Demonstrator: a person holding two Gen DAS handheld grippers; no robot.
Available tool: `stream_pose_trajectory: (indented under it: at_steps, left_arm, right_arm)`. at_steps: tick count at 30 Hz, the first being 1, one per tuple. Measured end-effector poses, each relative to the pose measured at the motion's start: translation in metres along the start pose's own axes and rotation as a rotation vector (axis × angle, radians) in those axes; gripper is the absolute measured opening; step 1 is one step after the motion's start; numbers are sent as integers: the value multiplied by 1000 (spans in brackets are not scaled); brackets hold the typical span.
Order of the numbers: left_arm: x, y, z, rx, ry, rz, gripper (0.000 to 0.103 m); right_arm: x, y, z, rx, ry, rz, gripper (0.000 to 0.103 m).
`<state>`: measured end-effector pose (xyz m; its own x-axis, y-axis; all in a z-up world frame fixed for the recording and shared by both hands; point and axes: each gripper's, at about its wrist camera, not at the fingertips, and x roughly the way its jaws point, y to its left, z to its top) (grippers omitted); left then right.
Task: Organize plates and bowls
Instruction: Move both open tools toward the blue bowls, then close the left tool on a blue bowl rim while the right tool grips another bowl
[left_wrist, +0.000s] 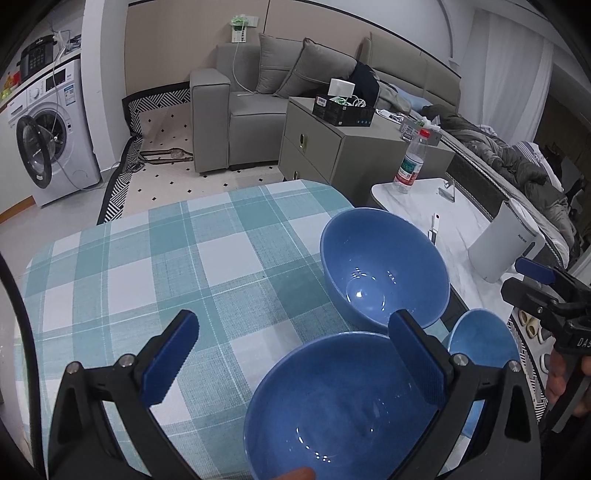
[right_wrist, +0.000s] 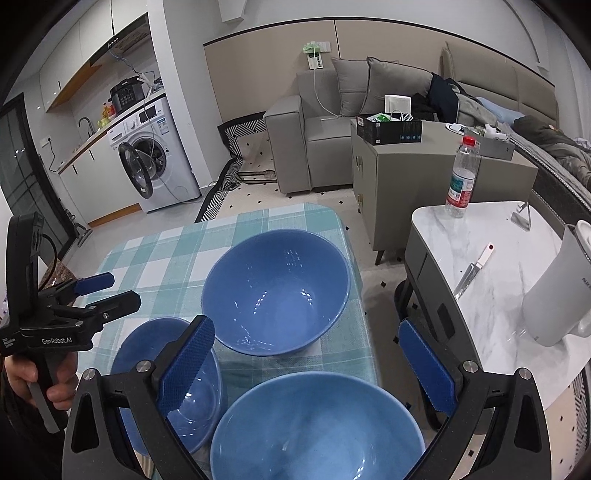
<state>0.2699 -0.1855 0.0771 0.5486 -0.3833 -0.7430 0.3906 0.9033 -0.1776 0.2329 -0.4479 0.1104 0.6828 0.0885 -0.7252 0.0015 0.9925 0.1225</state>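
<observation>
- Blue pads on the left gripper (left_wrist: 293, 363): jaws wide apart, holding nothing, above the near bowl (left_wrist: 340, 406).
- Right gripper (right_wrist: 308, 369) likewise wide, empty.
- Three blue bowls sit on the checked desk (left_wrist: 147, 266)'s right side.
- "GenRobot.AI" on the left gripper's body.

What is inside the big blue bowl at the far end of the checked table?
Nothing. The far blue bowl looks empty in both views: only shiny light spots show on its bottom. What lies beneath it on the checked tablecloth is covered by the bowl itself.
</observation>
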Motion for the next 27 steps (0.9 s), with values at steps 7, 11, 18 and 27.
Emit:
stream_pose_trajectory:
  at_steps: [7,11,18,27]
  left_arm:
    - [13,-4,6,15,15,10,103]
    - [21,-6,9,18,28,10,102]
    - [35,-11,14,40,50,-4,100]
    - [57,-19,16,72,91,-10,90]
  right_arm:
    - [18,-7,3,10,26,5,102]
    - [29,-12,4,23,42,5,102]
    - [44,-18,3,37,67,7,102]
    - [65,-22,2,39,103,5,97]
